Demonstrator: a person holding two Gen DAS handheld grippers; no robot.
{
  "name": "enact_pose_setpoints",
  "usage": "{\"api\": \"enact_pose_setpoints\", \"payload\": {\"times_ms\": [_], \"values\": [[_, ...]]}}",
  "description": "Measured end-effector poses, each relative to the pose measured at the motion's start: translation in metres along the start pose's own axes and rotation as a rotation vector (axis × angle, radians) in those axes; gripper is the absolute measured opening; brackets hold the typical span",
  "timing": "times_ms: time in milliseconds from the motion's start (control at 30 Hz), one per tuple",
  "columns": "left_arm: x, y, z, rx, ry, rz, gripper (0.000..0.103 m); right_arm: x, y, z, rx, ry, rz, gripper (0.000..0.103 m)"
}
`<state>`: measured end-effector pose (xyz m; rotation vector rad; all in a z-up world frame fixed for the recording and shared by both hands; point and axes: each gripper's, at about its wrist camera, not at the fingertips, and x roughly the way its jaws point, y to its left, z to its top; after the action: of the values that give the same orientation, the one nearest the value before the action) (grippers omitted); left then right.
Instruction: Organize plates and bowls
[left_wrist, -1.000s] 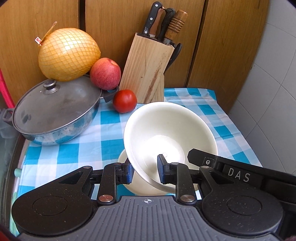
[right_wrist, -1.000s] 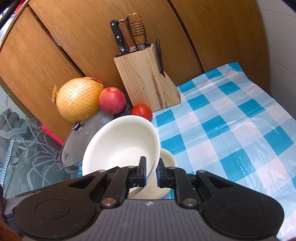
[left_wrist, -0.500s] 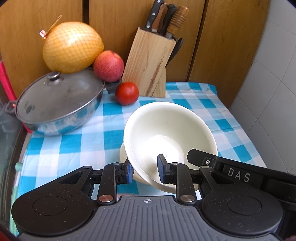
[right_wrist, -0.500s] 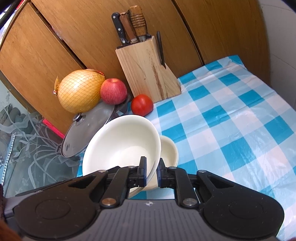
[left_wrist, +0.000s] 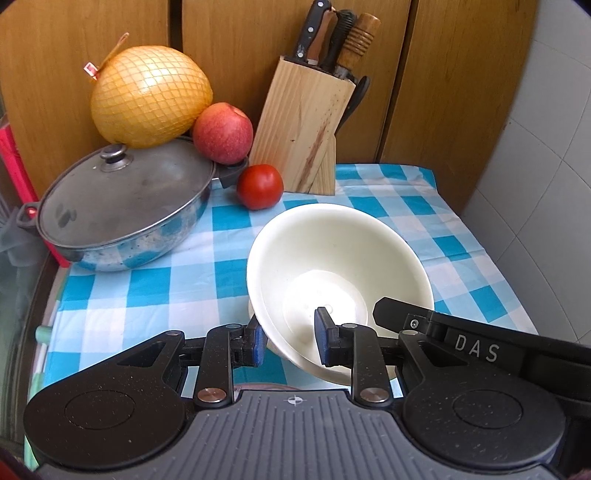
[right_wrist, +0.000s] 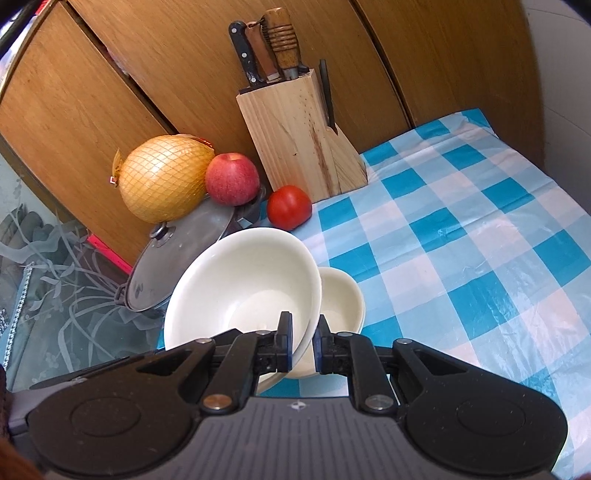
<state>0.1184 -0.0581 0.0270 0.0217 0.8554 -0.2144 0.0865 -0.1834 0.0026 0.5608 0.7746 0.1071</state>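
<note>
Cream-coloured and smooth, the large bowl (left_wrist: 340, 273) hangs tilted between the two tools, each clamped on its rim from an opposite side: the left gripper (left_wrist: 289, 341) has one pad outside the wall and one inside, and the right gripper (right_wrist: 303, 341) pinches the rim the same way. Two grips make sense for a wide, slippery dish that a single pinch at the edge would let swing. Just under and beside it sits a smaller bowl (right_wrist: 341, 295) on the blue-checked tablecloth (right_wrist: 461, 236), so my reading is that the big one is being carried over it, either for nesting or to be set down nearby; whether the two bowls touch I cannot tell, since the upper one hides the join. Farther back a lidded steel pot (left_wrist: 118, 214) takes up the left of the cloth, with a tomato (left_wrist: 259, 186) by its handle. Behind those, against the wooden panels, an apple (left_wrist: 222, 133) and a netted pomelo (left_wrist: 150, 96) crowd the corner beside the knife block (left_wrist: 306, 125), leaving the open cloth on the right as the obvious free room for stacking.
</note>
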Motion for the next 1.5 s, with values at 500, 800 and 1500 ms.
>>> {"api": "enact_pose_setpoints", "payload": {"times_ms": [500,800,1500], "values": [[0.04,0.008,0.007,-0.004,0.066,-0.015,0.032,0.034,-0.006,0.009,-0.014,0.049,-0.057,0.014],[0.057,0.009,0.009,-0.004,0.101,-0.021,0.032,0.047,-0.012,0.011,-0.006,0.078,-0.078,0.014],[0.077,0.021,0.004,-0.019,0.149,0.006,0.065,0.059,-0.029,0.008,0.012,0.099,-0.151,0.03]]}}
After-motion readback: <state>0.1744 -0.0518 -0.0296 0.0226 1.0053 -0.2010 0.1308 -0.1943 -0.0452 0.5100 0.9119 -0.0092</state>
